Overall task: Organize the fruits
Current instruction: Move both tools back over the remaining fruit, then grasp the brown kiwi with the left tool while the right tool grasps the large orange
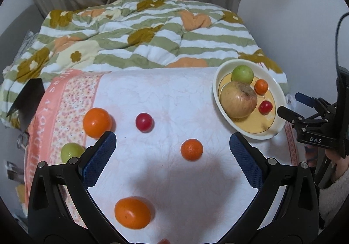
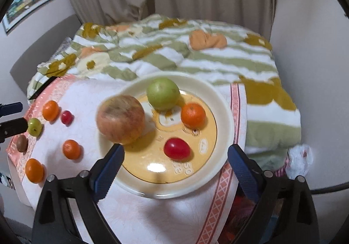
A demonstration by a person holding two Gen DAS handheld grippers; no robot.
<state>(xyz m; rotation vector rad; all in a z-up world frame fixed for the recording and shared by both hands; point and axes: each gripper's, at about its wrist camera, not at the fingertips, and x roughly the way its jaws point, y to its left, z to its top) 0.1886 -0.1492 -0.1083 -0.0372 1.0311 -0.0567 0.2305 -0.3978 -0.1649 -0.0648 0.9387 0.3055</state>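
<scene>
A cream plate (image 2: 224,113) with a yellow centre holds a big apple (image 2: 121,122), a green fruit (image 2: 163,93), a small orange (image 2: 193,115) and a red tomato (image 2: 176,149). My right gripper (image 2: 176,148) hovers open over the plate's near side, its pads touching nothing. My left gripper (image 1: 172,136) is open above the white cloth. Loose on the cloth lie a small orange (image 1: 191,149), a red tomato (image 1: 144,121), two larger oranges (image 1: 97,122) (image 1: 132,213) and a green fruit (image 1: 70,152). The plate (image 1: 257,135) sits at the right in the left wrist view.
A brown kiwi (image 2: 21,143) lies near the cloth's left edge. A striped flowered quilt (image 1: 152,32) is bunched behind the cloth, with curtains beyond. A crumpled white bag (image 2: 300,161) sits right of the plate. The cloth's pink border (image 2: 218,200) marks the table's edge.
</scene>
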